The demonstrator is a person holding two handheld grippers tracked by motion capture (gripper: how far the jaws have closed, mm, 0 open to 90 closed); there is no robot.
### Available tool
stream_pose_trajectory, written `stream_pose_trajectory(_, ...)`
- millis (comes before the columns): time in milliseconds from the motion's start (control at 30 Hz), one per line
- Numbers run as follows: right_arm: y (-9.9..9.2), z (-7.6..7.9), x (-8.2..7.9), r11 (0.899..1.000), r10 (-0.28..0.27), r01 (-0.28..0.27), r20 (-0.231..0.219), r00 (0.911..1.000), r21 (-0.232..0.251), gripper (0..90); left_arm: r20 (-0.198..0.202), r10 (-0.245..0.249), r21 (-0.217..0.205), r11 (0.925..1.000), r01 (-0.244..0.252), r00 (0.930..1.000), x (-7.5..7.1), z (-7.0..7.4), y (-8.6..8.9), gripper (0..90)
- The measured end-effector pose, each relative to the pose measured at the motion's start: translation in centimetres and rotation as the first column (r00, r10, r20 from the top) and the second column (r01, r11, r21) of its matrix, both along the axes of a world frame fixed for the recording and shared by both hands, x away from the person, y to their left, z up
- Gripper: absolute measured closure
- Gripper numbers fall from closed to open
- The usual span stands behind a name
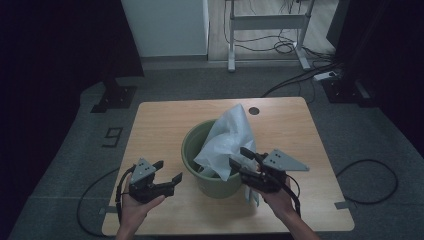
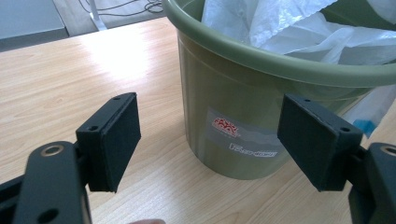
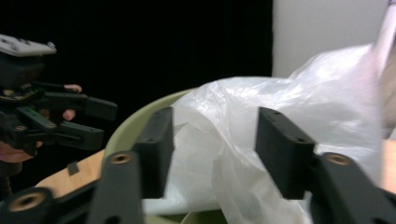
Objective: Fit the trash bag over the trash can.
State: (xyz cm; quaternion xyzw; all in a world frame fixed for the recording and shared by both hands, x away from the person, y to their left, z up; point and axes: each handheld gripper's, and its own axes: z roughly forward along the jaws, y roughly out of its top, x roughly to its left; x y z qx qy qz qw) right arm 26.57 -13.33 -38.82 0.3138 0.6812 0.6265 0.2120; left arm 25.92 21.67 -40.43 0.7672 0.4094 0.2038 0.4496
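Between the right gripper's (image 3: 212, 149) spread jaws lies the bag (image 3: 299, 116).

From my high view, the white plastic bag (image 1: 227, 137) hides the far inner wall of the green bucket (image 1: 192, 145), and my right gripper (image 1: 243, 159) covers the bag's near edge. In my left gripper view, the bucket's right side is cut off by the frame, and its label (image 2: 243, 137) is too small to read. My right gripper view is blurred; the bucket's base is hidden below its jaws.
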Motion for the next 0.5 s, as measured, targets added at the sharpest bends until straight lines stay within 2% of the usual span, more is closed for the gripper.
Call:
stream_pose_trajectory(67, -0.6, -0.2, -1.1, 0.999, -0.040, 0.040, 0.026, 0.9989, 0.000, 36.4, 0.000, 0.002, -0.002, 1.0000, -0.002, 1.0000, 0.1, 0.0, 0.0, 21.0)
stream_pose_trajectory(200, -2.0, -1.1, -2.4, 0.994, -0.107, 0.108, 0.030, 0.9938, -0.012, 32.0, -0.001, 0.002, 0.001, 1.0000, -0.002, 1.0000, 0.2, -0.2, -0.1, 21.0)
stream_pose_trajectory(333, -3.0, -3.1, -3.1, 0.986, -0.162, 0.162, 0.007, 0.9867, -0.033, 29.4, -0.006, 0.001, 0.002, 1.0000, -0.001, 1.0000, 0.3, -0.3, -0.2, 21.0)
stream_pose_trajectory(433, -3.0, -4.9, -3.4, 0.979, -0.196, 0.195, -0.015, 0.9805, -0.064, 27.5, -0.010, 0.002, 0.001, 1.0000, -0.002, 0.9999, 0.4, -0.4, -0.3, 21.0)
stream_pose_trajectory(467, -3.0, -4.9, -3.4, 0.979, -0.196, 0.195, -0.015, 0.9805, -0.064, 27.5, -0.010, 0.002, 0.001, 1.0000, -0.002, 0.9999, 0.4, -0.4, -0.3, 21.0)
stream_pose_trajectory(500, -2.8, -6.5, -3.4, 0.972, -0.223, 0.219, -0.036, 0.9742, -0.084, 25.7, -0.010, 0.002, 0.001, 1.0000, -0.002, 0.9999, 0.5, -0.5, -0.3, 21.0)
